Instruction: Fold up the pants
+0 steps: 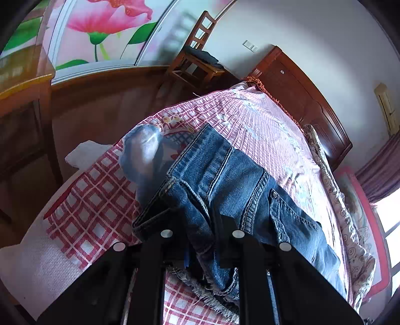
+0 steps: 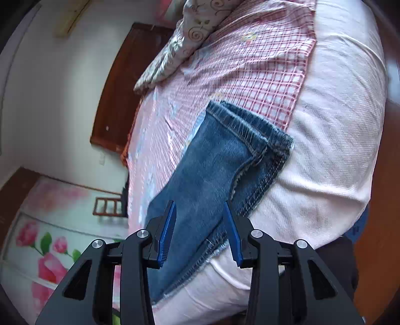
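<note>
Blue denim pants [image 1: 225,180] lie folded on a bed with a pink checked sheet [image 1: 250,120]. In the left wrist view my left gripper [image 1: 200,240] is shut on a bunched fold of the denim, and the waistband and pocket drape over its fingers. The frayed hem hangs below. In the right wrist view the pants [image 2: 215,160] lie flat, hem and seam pointing away. My right gripper [image 2: 200,212] is open, its blue pads [image 2: 167,232] on either side of the near end of the fabric, just above it.
A wooden headboard [image 1: 300,95] and a patterned quilt [image 1: 350,225] are at the bed's far side. A wooden chair [image 1: 197,60] stands by the wall with a flower mural [image 1: 105,22]. White bedding [image 2: 325,162] covers the mattress edge.
</note>
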Tool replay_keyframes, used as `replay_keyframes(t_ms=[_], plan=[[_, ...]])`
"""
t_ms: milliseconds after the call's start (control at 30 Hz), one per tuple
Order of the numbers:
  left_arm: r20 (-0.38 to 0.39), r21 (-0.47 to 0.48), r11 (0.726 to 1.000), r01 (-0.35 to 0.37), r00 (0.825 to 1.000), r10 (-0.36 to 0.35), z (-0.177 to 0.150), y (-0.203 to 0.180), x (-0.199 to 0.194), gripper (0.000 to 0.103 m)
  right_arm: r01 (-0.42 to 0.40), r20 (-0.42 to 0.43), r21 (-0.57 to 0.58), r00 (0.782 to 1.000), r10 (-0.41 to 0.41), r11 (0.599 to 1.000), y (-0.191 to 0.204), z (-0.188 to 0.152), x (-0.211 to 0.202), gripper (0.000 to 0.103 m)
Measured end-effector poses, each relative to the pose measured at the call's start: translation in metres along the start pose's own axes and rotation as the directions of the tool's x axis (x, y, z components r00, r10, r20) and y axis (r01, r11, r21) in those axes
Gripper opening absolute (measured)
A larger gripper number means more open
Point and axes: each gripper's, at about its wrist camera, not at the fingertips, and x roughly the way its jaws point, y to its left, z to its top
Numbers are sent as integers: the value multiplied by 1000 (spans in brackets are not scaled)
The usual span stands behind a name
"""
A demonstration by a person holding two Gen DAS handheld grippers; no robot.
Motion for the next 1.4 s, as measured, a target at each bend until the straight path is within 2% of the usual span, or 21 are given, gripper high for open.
replay_keyframes(t_ms=[67,200,333,467,567,600,633,667,733,800,833,867,900,933,1000,1067,1100,1133,1167,1400], plan=[[-1,3,1000,-1,1000,1,-8,2,-9,13,-31,28,59,999,29,998,-8,6,-1,38],[-11,2,1000,-6,1000,6,-9,8,-9,13,-38,61,161,998,28,986,-24,17,9,38],[-15,1,1000,-5,1000,5,-8,11,-3,13,8,39,194,999,-15,981,-27,21,22,38],[-18,7,1000,-9,1000,9,-7,11,-1,13,111,5,192,994,-114,975,-28,24,37,38],[-20,15,1000,-10,1000,11,-7,9,-1,13,117,21,195,992,-123,974,-26,26,44,38],[-21,19,1000,-11,1000,11,-7,8,-1,13,139,21,159,989,-144,977,-20,27,47,35],[-22,21,1000,-10,1000,10,-7,8,-1,13,163,11,130,986,-166,978,-15,29,50,25],[-23,20,1000,-8,1000,8,-7,9,-1,13,184,-16,112,983,-184,976,-11,31,55,1],[-27,15,1000,-2,1000,2,-6,9,-2,13,123,-9,95,992,-122,988,7,37,51,1],[-29,17,1000,8,1000,-8,-5,11,-2,14,9,49,-16,999,-8,1000,47,46,35,1],[-31,24,1000,11,999,-11,-5,11,-3,14,-53,82,-113,995,62,992,72,47,21,1],[-31,34,999,13,999,-11,-6,11,-3,15,-54,111,-213,991,79,976,92,46,8,1],[-31,49,999,16,999,-14,-7,11,-4,15,-40,132,-256,988,76,966,98,44,0,1],[-33,61,998,24,999,-22,-7,11,-4,15,-16,139,-244,989,51,970,87,44,-4,1],[-41,78,996,46,998,-43,-6,14,-5,16,99,92,-153,992,-86,983,38,41,8,1],[-51,100,994,46,998,-41,-5,13,-6,16,255,21,-143,967,-254,956,-5,33,28,1],[-59,106,993,44,998,-38,-3,12,-7,16,288,-3,-125,957,-290,950,-24,26,34,1],[-65,105,993,46,997,-40,-2,13,-8,16,247,23,-87,969,-246,965,-33,22,32,1],[-71,106,993,49,997,-42,0,12,-9,16,241,33,-67,970,-239,968,-33,22,30,1],[-77,136,990,44,996,-34,3,7,-12,16,312,11,-175,949,-315,934,-11,33,42,1]])
